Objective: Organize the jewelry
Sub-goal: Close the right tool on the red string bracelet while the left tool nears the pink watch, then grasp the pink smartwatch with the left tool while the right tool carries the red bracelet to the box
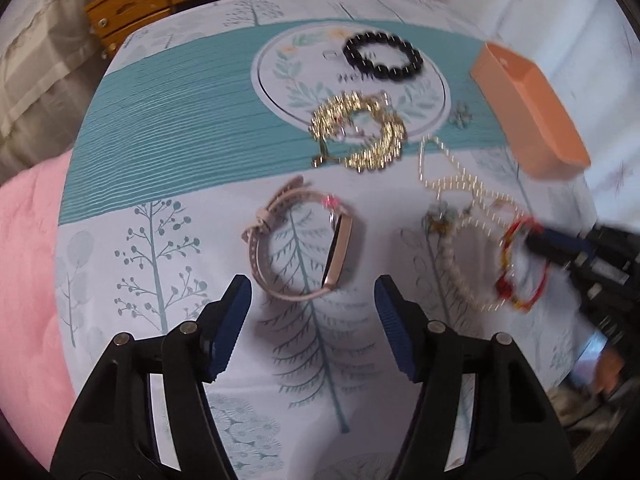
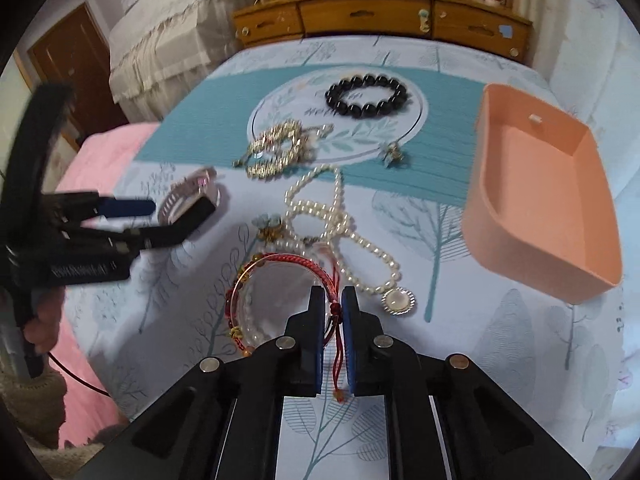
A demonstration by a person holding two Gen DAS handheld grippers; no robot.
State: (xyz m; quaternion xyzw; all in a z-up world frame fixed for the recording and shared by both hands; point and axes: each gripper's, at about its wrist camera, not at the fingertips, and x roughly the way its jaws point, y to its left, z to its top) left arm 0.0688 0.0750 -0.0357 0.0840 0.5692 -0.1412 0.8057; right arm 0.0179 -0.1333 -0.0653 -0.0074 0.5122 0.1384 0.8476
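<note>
Right gripper fingers clenched on red woven cord bracelet, left gripper fingers parted just short of pink-strap watch; pick-up step in hand, next likely lift toward peach plastic tray beyond-right of the fingertips.

right tongs pinching red cord bracelet, peach tray beside

wooden drawer chest behind the bed, brown door left.
</note>
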